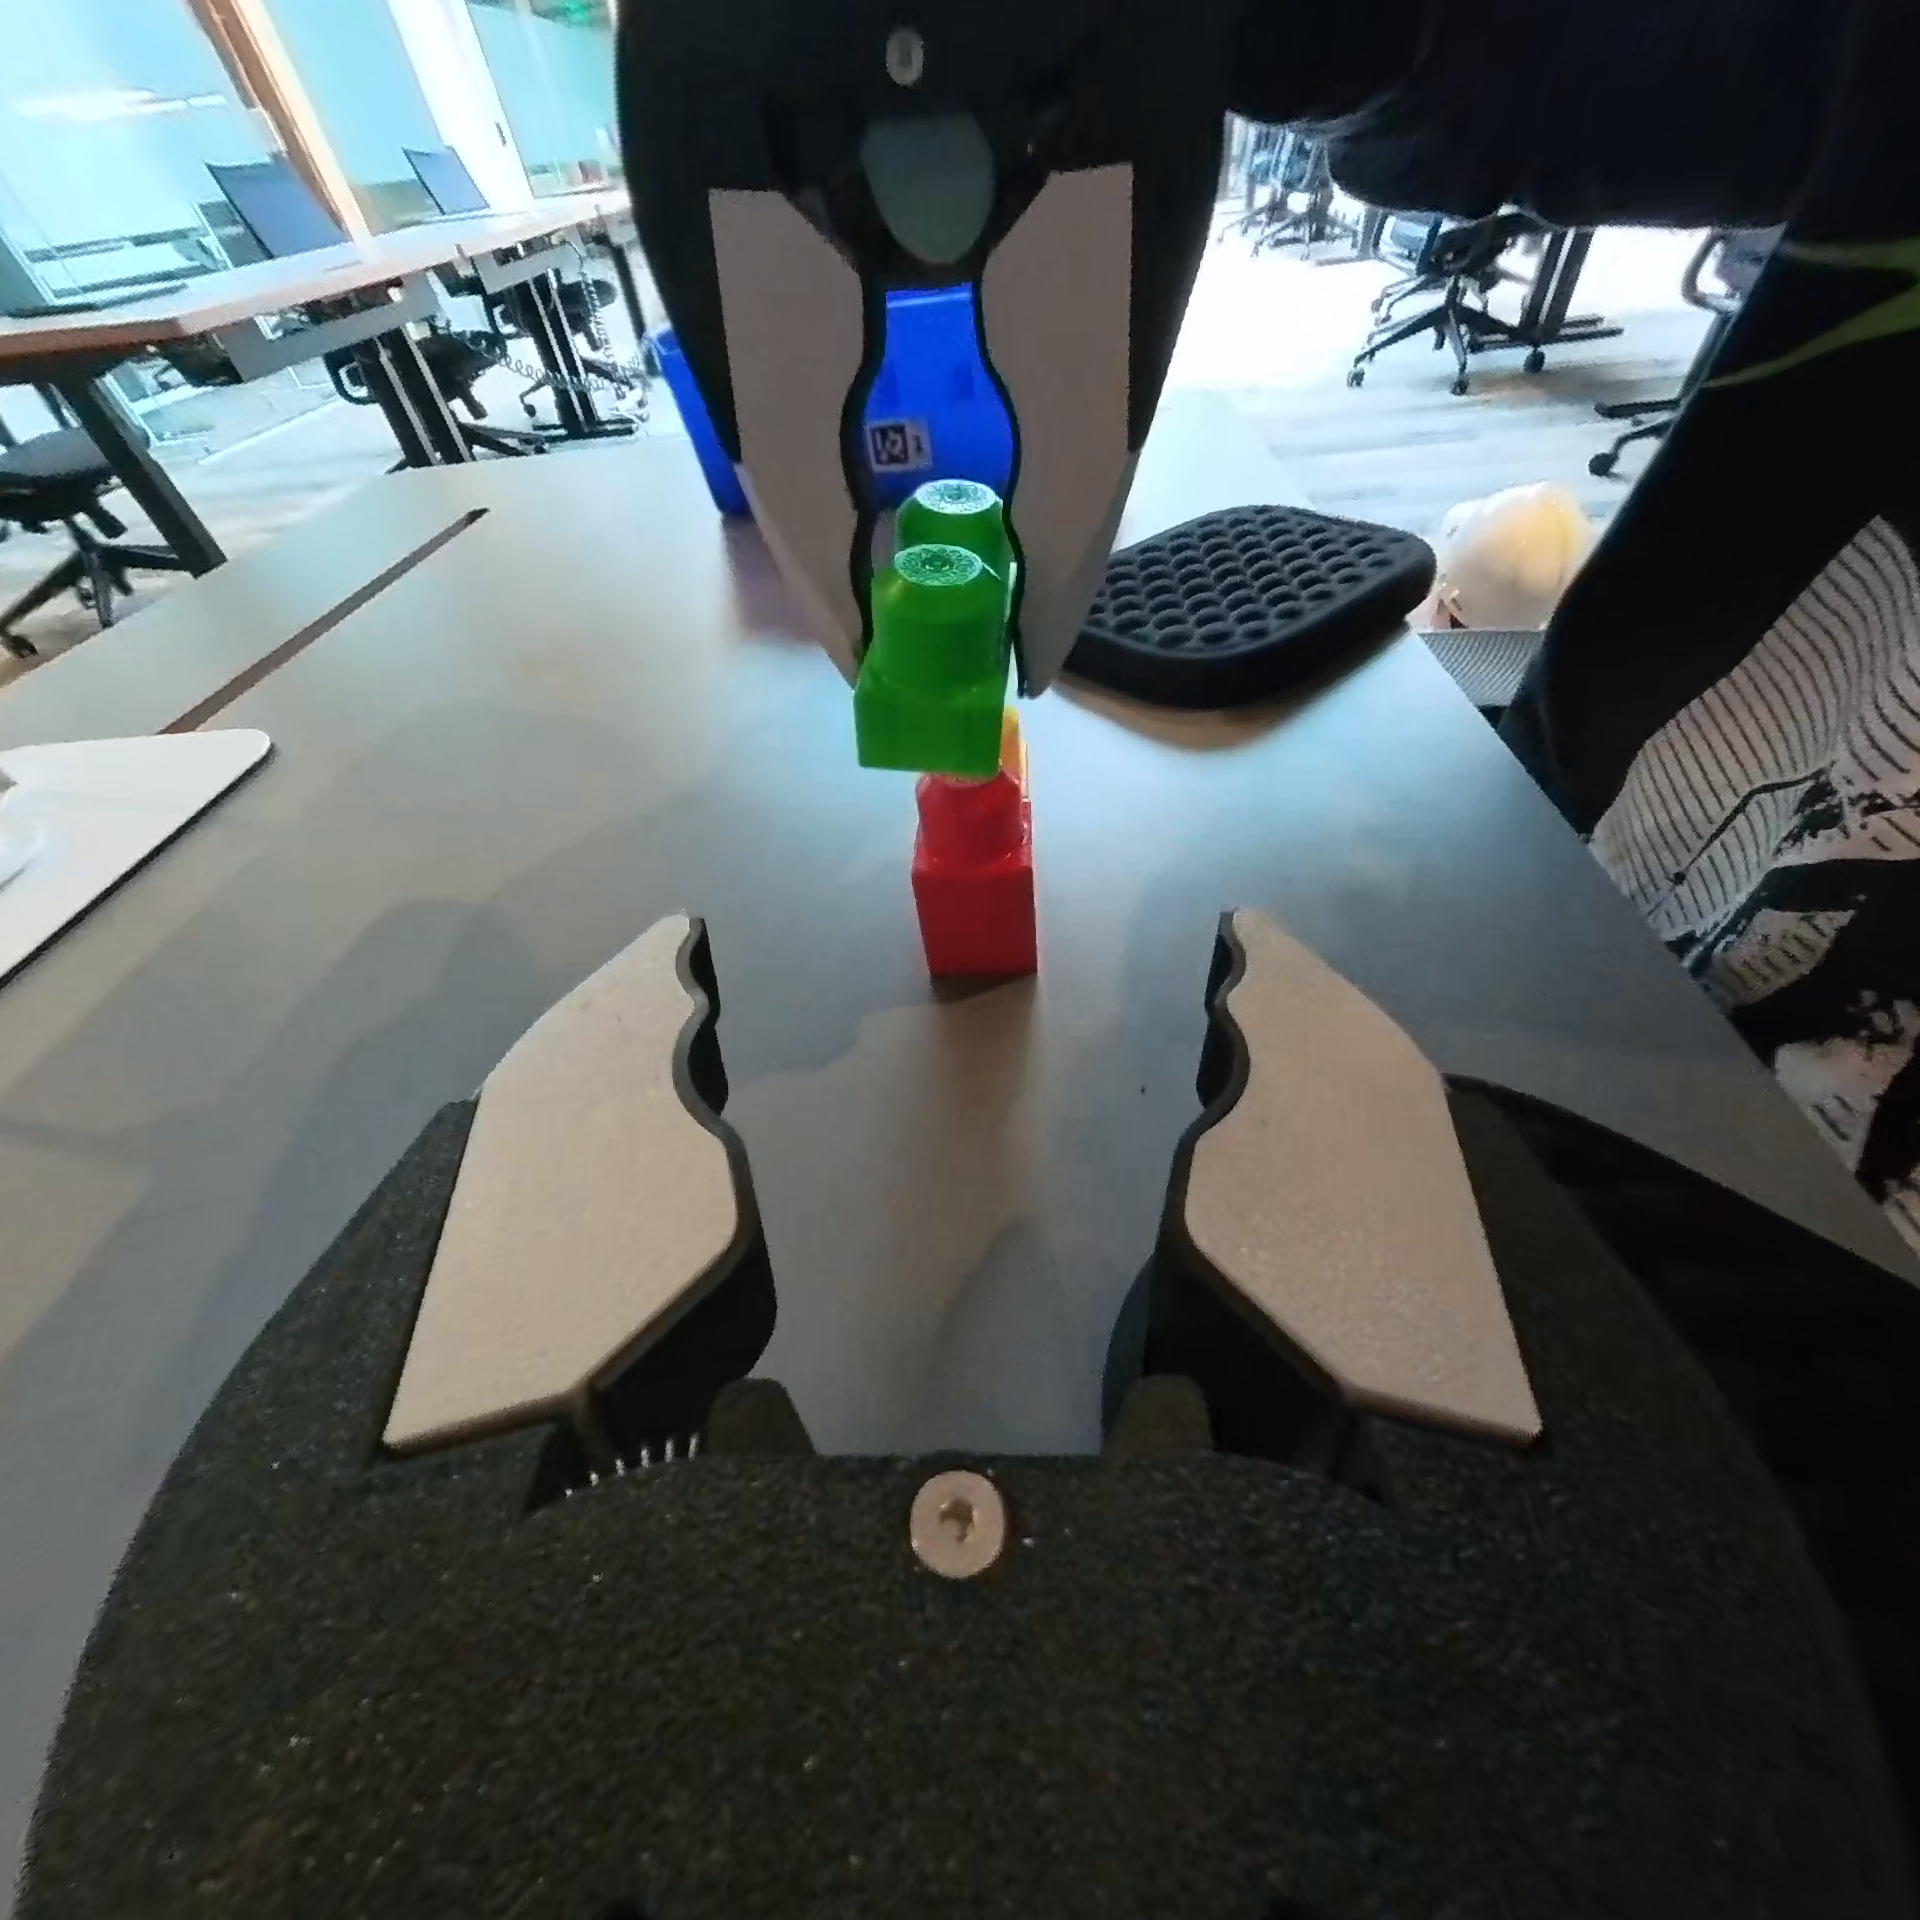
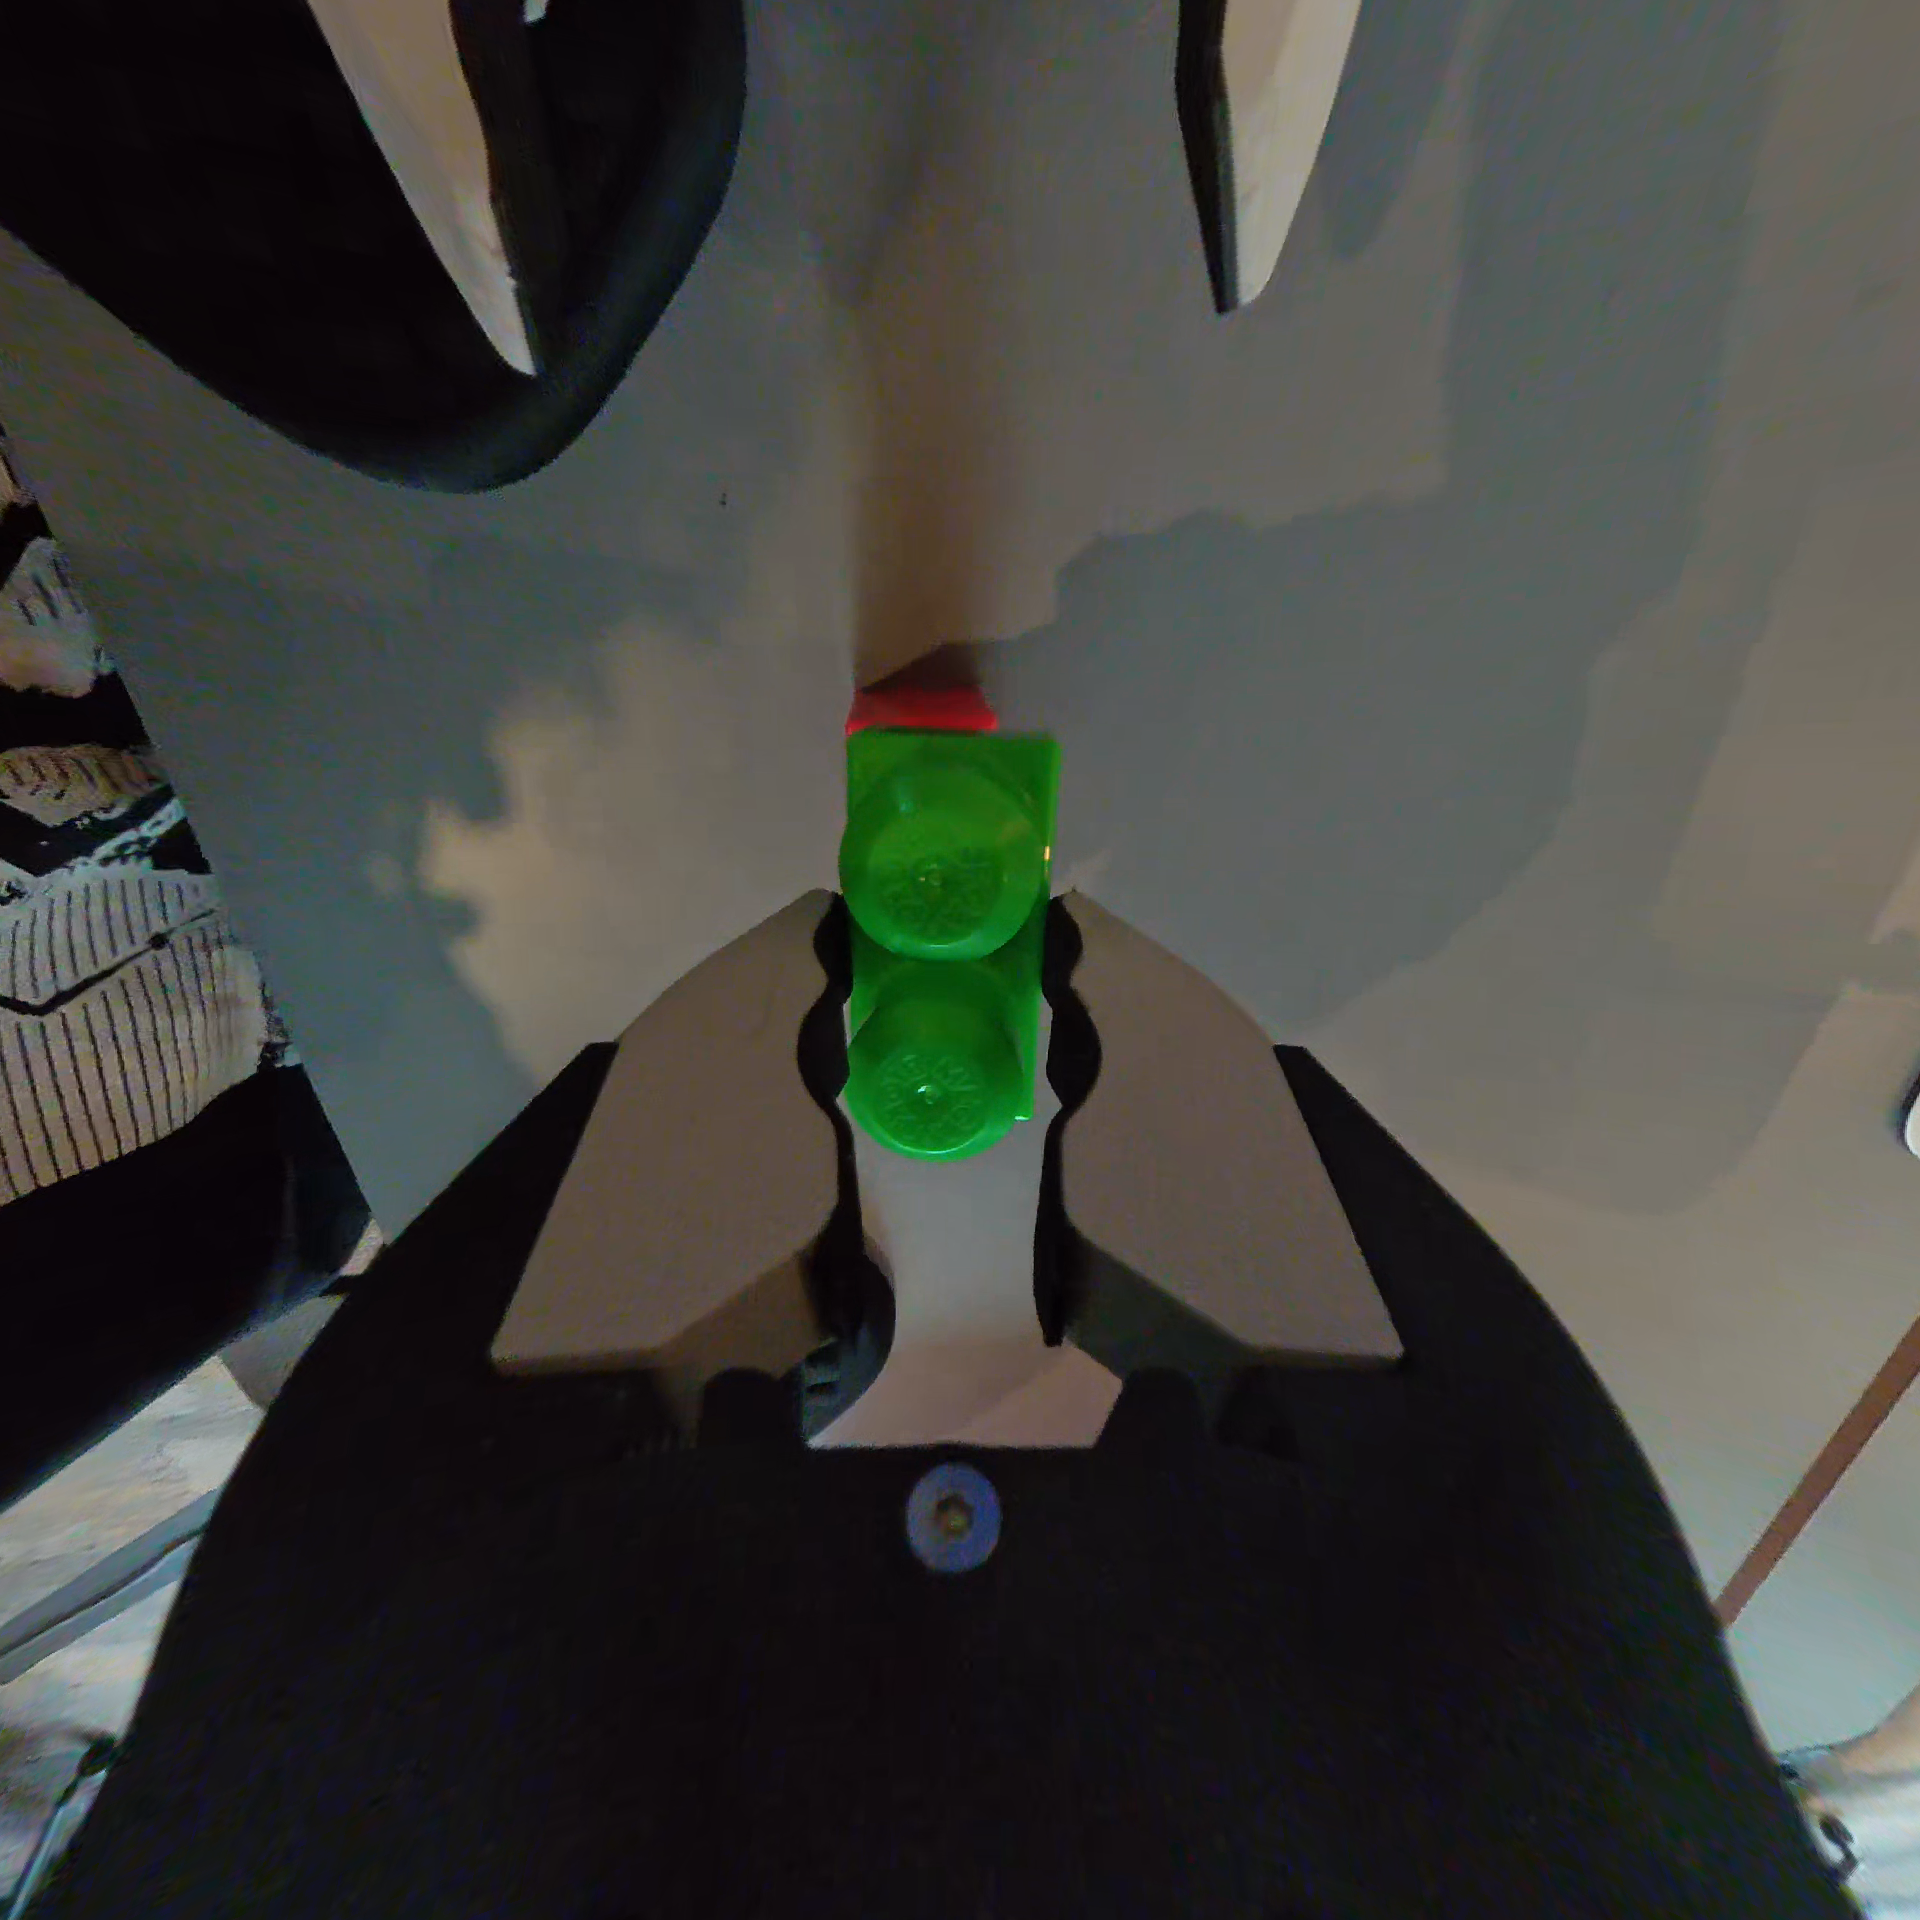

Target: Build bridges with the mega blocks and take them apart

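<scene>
My right gripper (image 1: 935,665) pinches the two-stud green plastic block (image 1: 928,665) just above the red plastic block (image 1: 975,883) on the grey table (image 1: 520,831); my left gripper (image 1: 961,997) gapes wide, empty.

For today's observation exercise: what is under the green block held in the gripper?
Under the green block stands a red block, with a sliver of yellow block behind it. Whether green touches red is hidden.

I am working in an open-plan office. In the upper left of my left wrist view stand long wooden desks (image 1: 260,301) on black legs, with black swivel chairs (image 1: 62,499) beside them and glass partition walls (image 1: 125,135) behind. More wheeled office chairs (image 1: 1475,301) sit on the carpet at the upper right. My own surface is a grey table (image 1: 520,779).
</scene>
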